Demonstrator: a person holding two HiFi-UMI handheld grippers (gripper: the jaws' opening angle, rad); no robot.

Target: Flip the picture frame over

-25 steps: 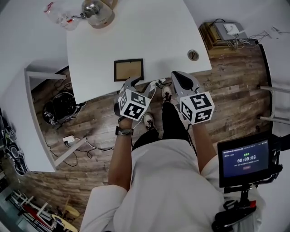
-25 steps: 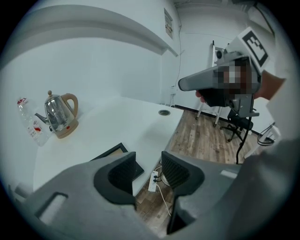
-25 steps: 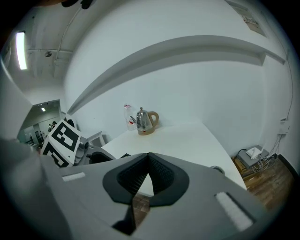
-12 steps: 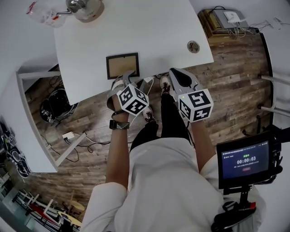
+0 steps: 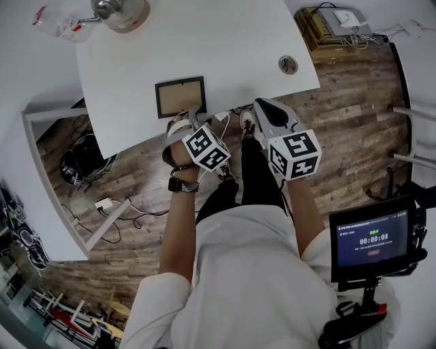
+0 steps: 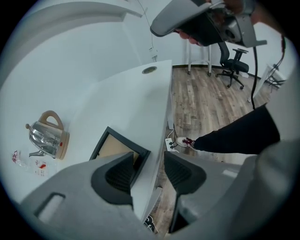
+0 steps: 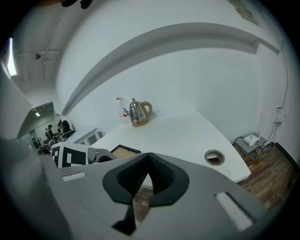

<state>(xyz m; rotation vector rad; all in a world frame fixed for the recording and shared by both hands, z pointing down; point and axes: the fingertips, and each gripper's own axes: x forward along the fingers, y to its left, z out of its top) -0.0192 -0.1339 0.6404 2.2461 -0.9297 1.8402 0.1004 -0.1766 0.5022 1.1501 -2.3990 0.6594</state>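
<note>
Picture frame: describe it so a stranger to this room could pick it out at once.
Start at the white table. Near its edge closest to the person lies the picture frame, flat. It is the only dark-rimmed rectangle with a tan panel; the kettle and the round cable hole sit well away from it.

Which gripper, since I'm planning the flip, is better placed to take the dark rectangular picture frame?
Left. The left gripper is open, its jaws at the near corner of the dark rectangular picture frame; the right gripper is shut, farther away.
</note>
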